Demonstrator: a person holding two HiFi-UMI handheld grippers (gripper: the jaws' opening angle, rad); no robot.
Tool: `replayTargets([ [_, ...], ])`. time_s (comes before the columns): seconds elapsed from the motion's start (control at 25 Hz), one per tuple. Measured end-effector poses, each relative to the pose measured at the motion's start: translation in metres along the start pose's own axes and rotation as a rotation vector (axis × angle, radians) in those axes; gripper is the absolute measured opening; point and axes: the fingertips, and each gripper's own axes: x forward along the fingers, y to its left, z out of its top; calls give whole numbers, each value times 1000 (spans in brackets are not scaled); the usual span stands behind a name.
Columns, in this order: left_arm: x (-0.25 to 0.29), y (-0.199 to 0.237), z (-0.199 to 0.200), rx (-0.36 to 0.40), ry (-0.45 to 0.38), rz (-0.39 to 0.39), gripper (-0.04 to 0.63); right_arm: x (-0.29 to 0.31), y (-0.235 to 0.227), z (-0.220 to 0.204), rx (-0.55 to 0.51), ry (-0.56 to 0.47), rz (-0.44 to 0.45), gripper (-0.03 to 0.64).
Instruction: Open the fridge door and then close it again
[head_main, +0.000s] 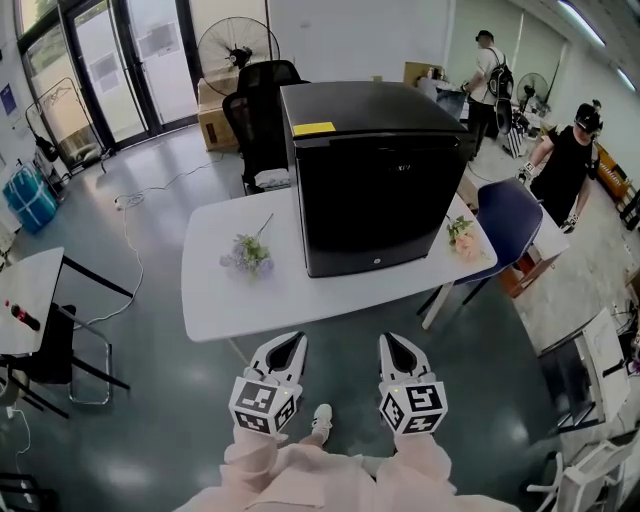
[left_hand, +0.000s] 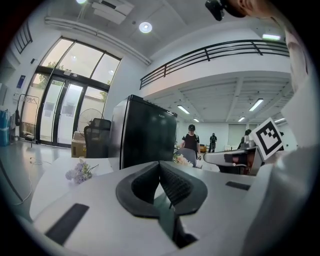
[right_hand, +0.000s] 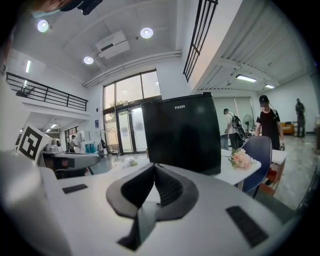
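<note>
Fridge (head_main: 375, 175): door shut, on table (head_main: 230, 300). Left gripper (head_main: 283, 349), right gripper (head_main: 398, 350): near table edge, short of fridge, jaws closed, nothing held.

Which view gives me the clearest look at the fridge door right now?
Right gripper view: the fridge door faces it nearly square-on. Head view sees it foreshortened from above; left gripper view catches it obliquely.
</note>
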Motion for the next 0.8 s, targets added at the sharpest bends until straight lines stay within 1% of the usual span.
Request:
replayTargets([
  [0.2,25,23,15,6,-8,-11,11,33,-8,18,-34,4,2,14],
  [0.36,42,44,25,10,-20,-16,11,58,-8,35,-78,-13,14,14],
  [0.6,68,69,45,23,-50,-44,11,93,-7,67,-185,-47,33,14],
  [0.8,87,89,65,66,-72,-62,11,119,-10,90,-272,-63,41,14],
])
